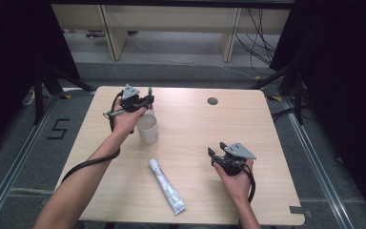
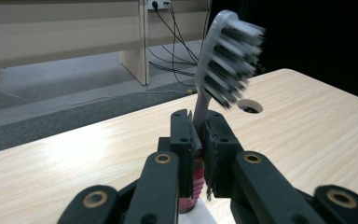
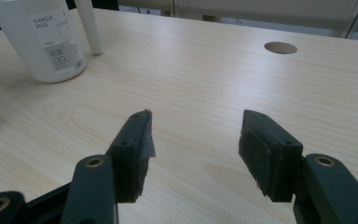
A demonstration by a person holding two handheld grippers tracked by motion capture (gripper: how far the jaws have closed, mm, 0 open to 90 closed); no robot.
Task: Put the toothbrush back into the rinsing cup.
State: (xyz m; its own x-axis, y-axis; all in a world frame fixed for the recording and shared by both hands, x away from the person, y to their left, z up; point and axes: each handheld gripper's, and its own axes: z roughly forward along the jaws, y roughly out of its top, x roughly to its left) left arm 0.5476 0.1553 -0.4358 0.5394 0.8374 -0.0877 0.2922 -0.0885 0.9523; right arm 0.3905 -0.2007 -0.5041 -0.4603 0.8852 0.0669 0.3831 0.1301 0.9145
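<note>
My left gripper (image 2: 199,135) is shut on a toothbrush (image 2: 228,60) with a grey head, grey-white bristles and a pink grip, and holds it upright. In the high view this gripper (image 1: 147,99) hovers just behind a white gargle mug (image 1: 147,129) at the table's left middle. The mug (image 3: 46,37) stands upright, and the toothbrush's white lower handle (image 3: 88,25) reaches down to the table behind it. A white toothpaste tube (image 1: 167,187) lies flat near the front edge. My right gripper (image 1: 217,149) (image 3: 196,135) is open and empty, low over the right middle of the table.
The light wooden table (image 1: 267,191) has a round cable hole (image 1: 212,101) at the back right. Beyond the far edge are grey floor, desk legs (image 1: 229,38) and loose cables. Black curtains stand on both sides.
</note>
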